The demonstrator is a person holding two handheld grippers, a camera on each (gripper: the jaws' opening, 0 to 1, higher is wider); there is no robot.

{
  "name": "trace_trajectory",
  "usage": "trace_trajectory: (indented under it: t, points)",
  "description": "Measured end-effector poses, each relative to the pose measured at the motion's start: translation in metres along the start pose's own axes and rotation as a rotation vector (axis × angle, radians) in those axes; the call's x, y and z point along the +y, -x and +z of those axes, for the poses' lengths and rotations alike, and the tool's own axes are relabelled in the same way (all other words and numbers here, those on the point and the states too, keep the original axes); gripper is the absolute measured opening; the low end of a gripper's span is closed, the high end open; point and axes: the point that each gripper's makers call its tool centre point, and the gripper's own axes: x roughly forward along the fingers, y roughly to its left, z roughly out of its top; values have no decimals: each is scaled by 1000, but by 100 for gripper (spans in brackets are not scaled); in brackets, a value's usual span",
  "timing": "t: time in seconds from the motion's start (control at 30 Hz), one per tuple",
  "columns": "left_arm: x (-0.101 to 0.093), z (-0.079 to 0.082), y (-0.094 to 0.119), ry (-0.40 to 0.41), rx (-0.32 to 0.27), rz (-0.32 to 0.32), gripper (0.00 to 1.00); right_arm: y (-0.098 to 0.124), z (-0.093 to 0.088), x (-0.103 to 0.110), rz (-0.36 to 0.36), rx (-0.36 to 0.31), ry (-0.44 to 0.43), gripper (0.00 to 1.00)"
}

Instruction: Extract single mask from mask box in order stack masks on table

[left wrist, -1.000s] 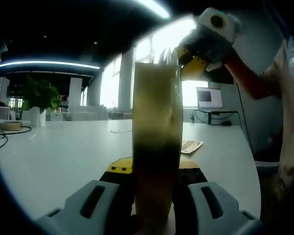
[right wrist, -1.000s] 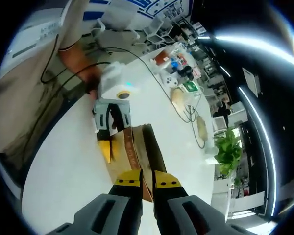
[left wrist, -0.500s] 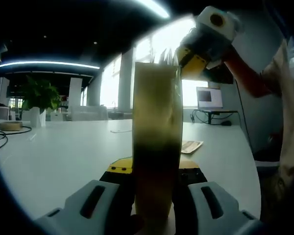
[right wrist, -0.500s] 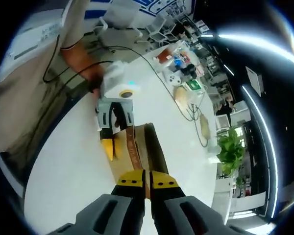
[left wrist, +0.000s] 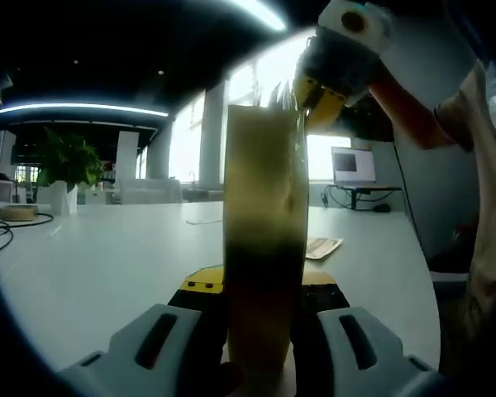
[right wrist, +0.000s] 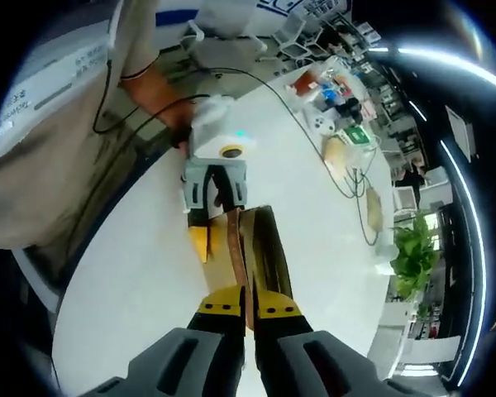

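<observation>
White table (right wrist: pixel 140 273) carries the mask box (left wrist: pixel 264 248), gripped upright near its edge by the left gripper (left wrist: pixel 260 318). Raised higher than before, the right gripper (right wrist: pixel 245 308) is closed, apparently on a mask; extraction seems begun.

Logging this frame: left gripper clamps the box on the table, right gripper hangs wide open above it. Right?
Not quite. In the right gripper view the right gripper has its jaws closed at the box's top edge. The left gripper does clamp the box on the table.

Tan mask box (left wrist: pixel 264 248), white table (left wrist: pixel 107 256), yellow-tipped grey right tool (right wrist: pixel 241 308).
</observation>
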Motion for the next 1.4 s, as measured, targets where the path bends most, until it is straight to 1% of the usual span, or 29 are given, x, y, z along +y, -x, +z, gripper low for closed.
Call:
trace_trajectory:
  t: [0.07, 0.13, 0.3, 0.53, 0.6, 0.63, 0.8, 0.93, 1.1, 1.23, 1.4]
  points:
    - [0, 0, 0, -1, 0, 0, 19, -3, 0, 0, 15, 10, 9, 0]
    - [0, 0, 0, 1, 0, 0, 19, -4, 0, -2, 16, 14, 11, 0]
    - [0, 0, 0, 0, 0, -1, 19, -8, -4, 0, 58, 21, -7, 0]
    - [0, 0, 0, 2, 0, -1, 19, -9, -5, -2, 83, 22, -19, 0]
    - [0, 0, 0, 2, 0, -1, 19, -10, -4, -2, 82, 21, -16, 0]
    - [0, 0, 0, 1, 1, -1, 19, -9, -4, -1, 86, 19, 7, 0]
    - [1, 0, 0, 3, 0, 0, 19, -10, -5, -4, 65, 18, -8, 0]
    - [1, -1, -1, 2, 1, 0, 19, -10, -5, -3, 44, 21, 1, 0]
    - [1, -1, -1, 0, 2, -1, 19, -9, -6, -3, 44, 20, -22, 0]
    - [0, -1, -1, 0, 3, -1, 19, -8, -6, -3, 43, 21, -23, 0]
    - [0, -1, -1, 1, 3, 0, 19, -4, -5, -8, 34, 20, -40, 0]
